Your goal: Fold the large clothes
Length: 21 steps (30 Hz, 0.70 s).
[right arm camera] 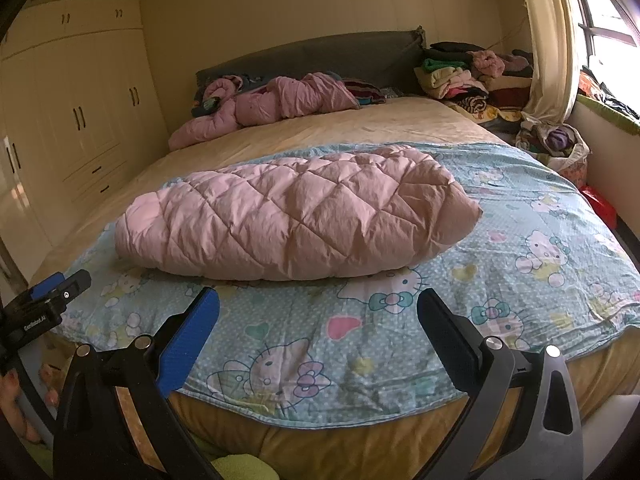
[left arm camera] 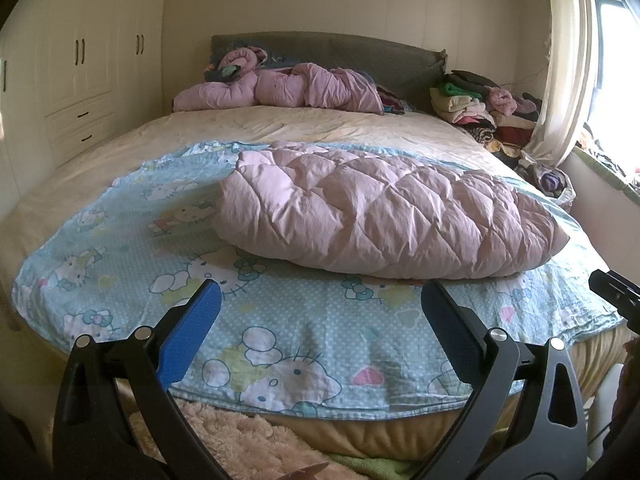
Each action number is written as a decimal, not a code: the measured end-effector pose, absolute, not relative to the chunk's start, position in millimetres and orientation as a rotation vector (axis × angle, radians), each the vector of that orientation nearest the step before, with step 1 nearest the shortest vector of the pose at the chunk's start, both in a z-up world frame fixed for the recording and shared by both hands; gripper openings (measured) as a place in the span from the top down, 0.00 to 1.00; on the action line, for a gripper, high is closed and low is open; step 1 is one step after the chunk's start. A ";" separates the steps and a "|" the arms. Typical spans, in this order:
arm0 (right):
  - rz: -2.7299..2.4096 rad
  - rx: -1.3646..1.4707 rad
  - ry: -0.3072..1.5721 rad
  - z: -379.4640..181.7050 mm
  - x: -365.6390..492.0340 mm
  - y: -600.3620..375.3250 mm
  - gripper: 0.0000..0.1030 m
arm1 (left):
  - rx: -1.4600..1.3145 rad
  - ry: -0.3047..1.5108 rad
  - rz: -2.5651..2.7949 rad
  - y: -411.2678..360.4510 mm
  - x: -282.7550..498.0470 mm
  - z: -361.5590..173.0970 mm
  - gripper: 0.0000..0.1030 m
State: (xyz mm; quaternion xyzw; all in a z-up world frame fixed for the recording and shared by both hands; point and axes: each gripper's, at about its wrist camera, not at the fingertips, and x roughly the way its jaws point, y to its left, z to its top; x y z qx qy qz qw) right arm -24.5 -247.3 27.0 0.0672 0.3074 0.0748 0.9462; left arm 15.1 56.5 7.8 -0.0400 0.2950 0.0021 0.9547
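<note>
Both my left gripper (left arm camera: 320,300) and right gripper (right arm camera: 318,306) gape empty; beyond, folded pink quilted coat (right arm camera: 296,216) rests on cartoon sheet (right arm camera: 520,264).

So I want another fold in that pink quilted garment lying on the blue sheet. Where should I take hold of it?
Probably pinch the pink quilted garment at its two near corners, coming from the foot of the bed. It lies flat, long side facing you, and both open hand-held grippers, left and right, already face that edge.

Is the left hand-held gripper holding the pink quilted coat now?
No. The left hand-held gripper is open over the cartoon sheet, short of the pink quilted coat.
</note>
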 end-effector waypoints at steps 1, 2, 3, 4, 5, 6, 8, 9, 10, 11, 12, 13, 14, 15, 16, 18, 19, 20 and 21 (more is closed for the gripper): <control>0.151 0.139 0.627 26.8 -24.6 -247.1 0.04 | -0.082 0.600 0.004 56.5 15.2 7.9 0.09; 0.152 0.141 0.627 26.8 -24.7 -247.3 0.04 | -0.082 0.599 0.004 56.5 15.0 7.7 0.09; 0.152 0.143 0.627 27.0 -24.8 -247.4 0.04 | -0.082 0.599 0.003 56.5 15.1 7.7 0.09; 0.151 0.141 0.624 27.4 -25.2 -247.4 0.04 | -0.081 0.599 0.004 56.4 14.9 7.4 0.09; 0.151 0.140 0.624 27.6 -25.2 -247.4 0.04 | -0.081 0.598 0.003 56.3 15.0 7.6 0.09; 0.151 0.140 0.625 28.0 -25.2 -247.6 0.04 | -0.081 0.598 0.003 56.3 15.1 7.6 0.09; 0.152 0.139 0.623 27.7 -25.3 -247.3 0.04 | -0.082 0.598 0.003 56.3 15.0 7.5 0.09; 0.150 0.139 0.625 27.2 -25.2 -247.0 0.04 | -0.081 0.598 0.004 56.1 15.0 7.3 0.09; 0.151 0.140 0.626 27.5 -25.1 -247.2 0.04 | -0.080 0.598 0.005 56.2 15.3 7.5 0.09; 0.152 0.142 0.626 27.4 -25.3 -247.1 0.04 | -0.081 0.598 0.005 56.2 15.0 7.4 0.09; 0.152 0.141 0.625 27.6 -25.4 -246.9 0.04 | -0.082 0.597 0.005 56.4 15.0 7.6 0.09; 0.153 0.140 0.624 27.4 -25.2 -246.9 0.04 | -0.082 0.596 0.005 56.3 15.0 7.8 0.09; 0.154 0.137 0.625 27.6 -25.1 -246.9 0.04 | -0.080 0.596 0.004 56.3 15.0 8.3 0.09; 0.154 0.135 0.626 27.5 -25.0 -246.9 0.04 | -0.079 0.597 0.006 56.3 15.1 8.9 0.09; 0.155 0.135 0.626 27.4 -25.0 -246.9 0.04 | -0.079 0.597 0.006 56.4 15.1 9.0 0.09; 0.156 0.132 0.628 27.2 -24.6 -246.3 0.04 | -0.078 0.599 0.006 56.7 15.8 9.8 0.09; 0.154 0.132 0.627 27.2 -24.9 -245.6 0.04 | -0.078 0.598 0.006 56.8 15.5 9.9 0.09; 0.155 0.134 0.626 27.3 -24.9 -245.5 0.04 | -0.079 0.597 0.005 56.7 15.2 9.5 0.09; 0.154 0.133 0.627 27.4 -24.6 -246.0 0.04 | -0.079 0.597 0.005 56.7 15.4 9.7 0.09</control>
